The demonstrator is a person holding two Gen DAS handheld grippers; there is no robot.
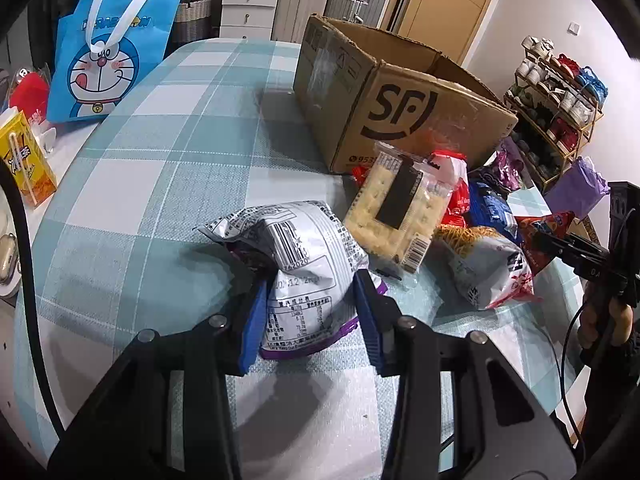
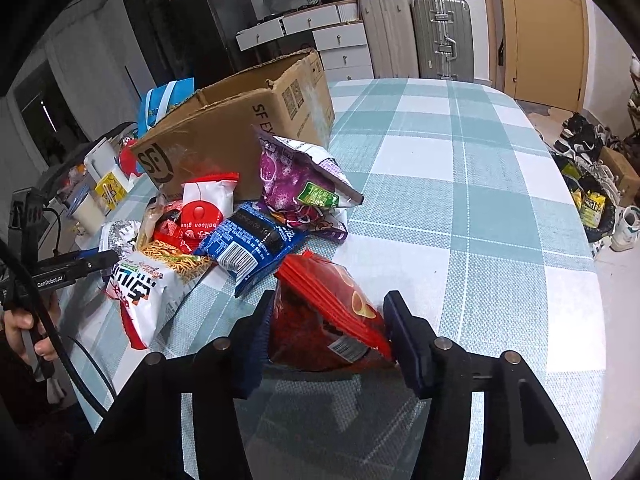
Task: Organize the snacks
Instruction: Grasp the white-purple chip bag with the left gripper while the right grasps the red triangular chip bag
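Left gripper [image 1: 310, 312] grasping white snack bag [image 1: 298, 248] lengthwise away, right gripper [image 2: 328, 336] clamped on tilted red bag [image 2: 324, 316]

Each camera sits just behind its tool, looking forward and down along the fingers, close over the surface [image 1: 160, 128]. Both views share the box [image 1: 400, 96] [image 2: 224, 128] and snack pile [image 1: 472, 216] [image 2: 224, 236], seen from opposite sides.

Right gripper [image 2: 328, 332] brackets red snack bag [image 2: 320, 320] (jaws touching) — tabletop.
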